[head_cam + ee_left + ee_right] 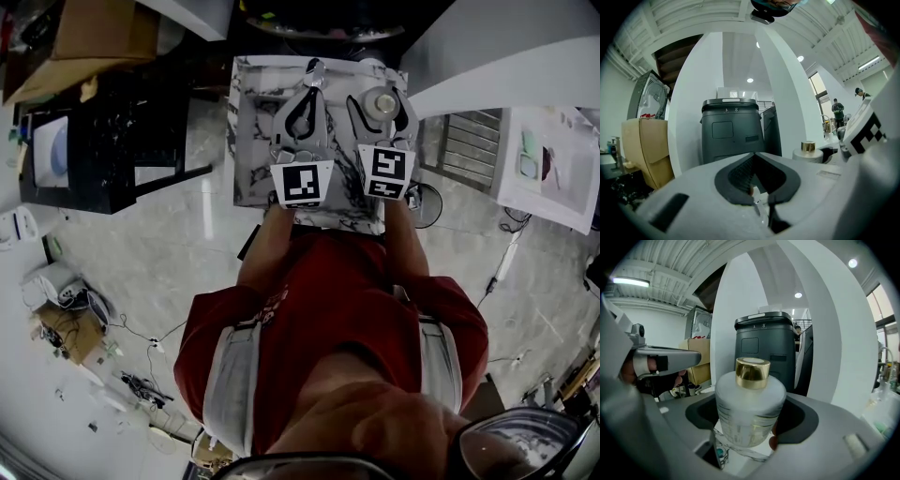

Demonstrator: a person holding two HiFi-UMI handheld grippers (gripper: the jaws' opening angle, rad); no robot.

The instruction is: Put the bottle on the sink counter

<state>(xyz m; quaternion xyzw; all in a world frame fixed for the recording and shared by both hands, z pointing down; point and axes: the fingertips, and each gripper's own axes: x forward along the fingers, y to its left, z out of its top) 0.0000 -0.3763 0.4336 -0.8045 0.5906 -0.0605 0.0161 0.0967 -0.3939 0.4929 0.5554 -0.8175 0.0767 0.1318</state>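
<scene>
My right gripper (pixel 382 105) clasps a frosted, gold-capped bottle (pixel 750 404), label print unreadable; my left gripper (pixel 757 157) is closed, empty.

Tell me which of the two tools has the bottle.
The right tool: its jaws clamp the frosted, gold-capped bottle. The left tool is shut with nothing between its jaws.

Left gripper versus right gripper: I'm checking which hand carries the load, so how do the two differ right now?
The right gripper has its jaws spread wide and closed on a frosted bottle with a gold cap, while the left gripper has its jaws together at the tips. The right gripper is loaded, but the left gripper holds nothing. Both reach out side by side over the marble-patterned counter.
</scene>
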